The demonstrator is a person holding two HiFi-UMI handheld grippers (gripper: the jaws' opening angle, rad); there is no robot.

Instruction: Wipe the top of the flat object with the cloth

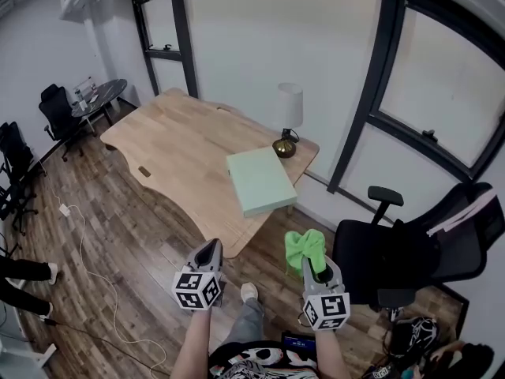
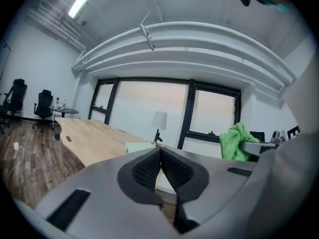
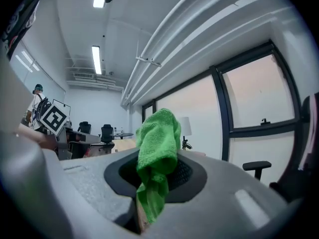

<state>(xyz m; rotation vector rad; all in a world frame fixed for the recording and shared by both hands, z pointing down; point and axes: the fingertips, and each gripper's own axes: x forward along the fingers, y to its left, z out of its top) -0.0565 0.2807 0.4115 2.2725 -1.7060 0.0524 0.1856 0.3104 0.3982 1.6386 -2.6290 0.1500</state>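
At desk (image 1: 173, 144) right corner, just beside lamp (image 1: 289, 117): flat object (image 1: 260, 180), lying flat, well apart from the 2 grippers. Pinched in right gripper (image 1: 317, 268): green cloth (image 1: 306, 247), soft, limp, light, probably non-slip; bunched fold as best hold point. Left gripper (image 1: 211, 249) pressed together, empty.

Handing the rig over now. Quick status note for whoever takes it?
Left gripper: shut, empty.
Right gripper: shut on the green cloth.
Flat pale-green board lies on the wooden table, near corner, by the lamp.
Both grippers are short of the table; cloth not touching the board.
Done: cloth in grip.
Left: reach the board, wipe its top.
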